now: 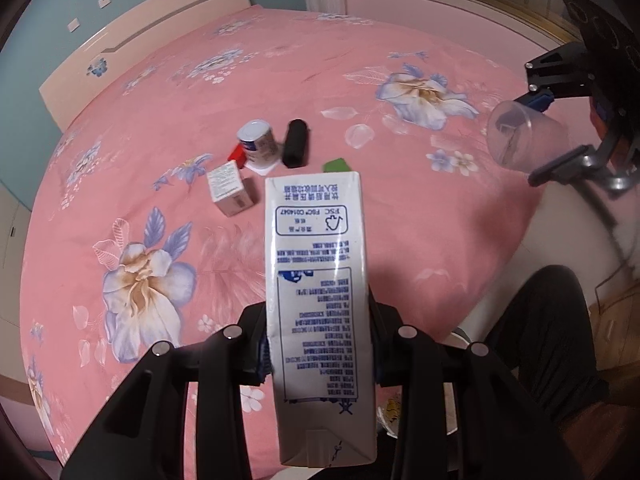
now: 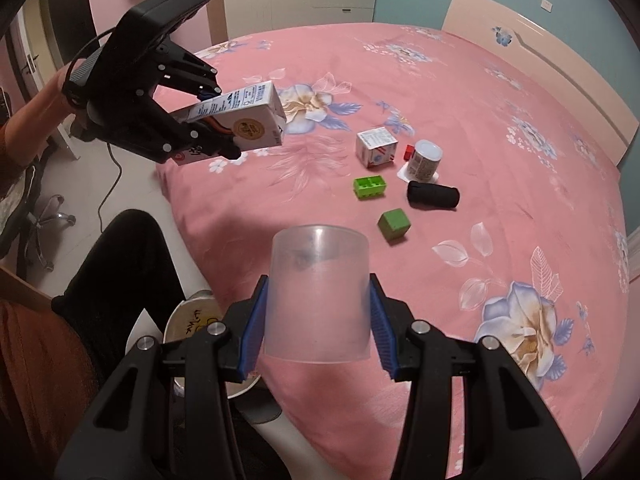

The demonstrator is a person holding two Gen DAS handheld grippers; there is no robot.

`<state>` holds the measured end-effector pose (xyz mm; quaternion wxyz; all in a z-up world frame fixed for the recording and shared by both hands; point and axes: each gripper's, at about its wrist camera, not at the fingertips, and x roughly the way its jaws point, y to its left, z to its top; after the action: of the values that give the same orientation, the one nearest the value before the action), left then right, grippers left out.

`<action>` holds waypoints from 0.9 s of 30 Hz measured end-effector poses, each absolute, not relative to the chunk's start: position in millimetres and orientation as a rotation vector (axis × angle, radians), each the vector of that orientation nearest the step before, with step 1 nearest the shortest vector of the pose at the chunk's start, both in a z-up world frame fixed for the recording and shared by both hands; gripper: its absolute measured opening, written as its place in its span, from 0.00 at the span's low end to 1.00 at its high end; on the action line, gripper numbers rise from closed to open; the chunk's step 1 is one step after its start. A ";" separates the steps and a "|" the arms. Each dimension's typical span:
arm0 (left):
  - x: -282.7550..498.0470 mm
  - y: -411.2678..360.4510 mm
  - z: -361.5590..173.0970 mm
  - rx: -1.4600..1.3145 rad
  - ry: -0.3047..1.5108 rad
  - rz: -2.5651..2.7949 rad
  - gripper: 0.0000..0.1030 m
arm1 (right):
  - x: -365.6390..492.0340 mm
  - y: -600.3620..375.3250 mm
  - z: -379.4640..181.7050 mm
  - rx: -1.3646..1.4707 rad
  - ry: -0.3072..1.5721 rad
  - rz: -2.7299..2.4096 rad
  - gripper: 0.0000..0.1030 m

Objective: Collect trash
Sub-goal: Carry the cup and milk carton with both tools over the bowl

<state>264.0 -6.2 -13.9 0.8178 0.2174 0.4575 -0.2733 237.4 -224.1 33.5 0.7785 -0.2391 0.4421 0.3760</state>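
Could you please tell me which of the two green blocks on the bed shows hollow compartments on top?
The lighter green block, nearer the small white carton; the darker green cube beside it has plain solid faces.

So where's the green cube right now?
In the right wrist view, the green cube lies on the pink bed, between the green brick and the black roll.

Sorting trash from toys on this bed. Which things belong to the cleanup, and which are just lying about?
Trash:
milk carton, in left gripper
clear plastic cup, in right gripper
small carton
yogurt cup

Lying about:
green brick
green cube
black roll
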 end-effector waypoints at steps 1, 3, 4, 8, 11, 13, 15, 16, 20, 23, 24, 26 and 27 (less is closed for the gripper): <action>260.0 -6.6 -13.5 0.468 0.970 -0.582 0.38 | 231.8 -223.3 32.7 -0.519 0.956 0.818 0.47; 250.5 -7.7 -13.1 0.471 0.966 -0.598 0.38 | 218.6 -220.9 31.3 -0.530 0.951 0.829 0.47; 246.2 -8.3 -13.0 0.475 0.962 -0.601 0.38 | 211.5 -219.3 30.1 -0.534 0.952 0.842 0.47; 226.5 -11.2 -15.0 0.496 0.952 -0.626 0.38 | 191.0 -212.1 26.5 -0.557 0.950 0.860 0.47; 213.0 -13.0 -18.6 0.504 0.950 -0.645 0.38 | 175.9 -207.0 24.3 -0.570 0.943 0.873 0.47; 204.4 -14.1 -21.7 0.505 0.950 -0.660 0.38 | 164.5 -202.6 21.6 -0.582 0.940 0.889 0.47; 195.9 -15.1 -25.7 0.504 0.950 -0.666 0.38 | 154.6 -198.9 17.8 -0.593 0.940 0.905 0.47; 192.6 -15.8 -27.6 0.502 0.952 -0.674 0.38 | 149.8 -196.7 15.8 -0.597 0.942 0.914 0.47; 176.4 -18.8 -38.2 0.502 0.958 -0.700 0.38 | 135.8 -190.6 6.9 -0.611 0.950 0.936 0.47; 164.2 -21.6 -46.6 0.506 0.966 -0.719 0.38 | 125.9 -187.1 -1.8 -0.617 0.960 0.958 0.47; 161.1 -22.6 -49.0 0.508 0.965 -0.722 0.38 | 123.8 -186.2 -4.5 -0.613 0.964 0.965 0.47; 154.9 -24.3 -54.0 0.501 0.974 -0.727 0.38 | 118.5 -184.3 -12.2 -0.611 0.973 0.978 0.47; 150.9 -25.0 -56.4 0.500 0.973 -0.734 0.38 | 115.8 -183.2 -15.9 -0.612 0.978 0.984 0.47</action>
<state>150.9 -25.0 -56.4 0.7909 0.2324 0.4519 -0.3410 115.8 -183.2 -15.9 0.7261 -0.2774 0.4435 0.4462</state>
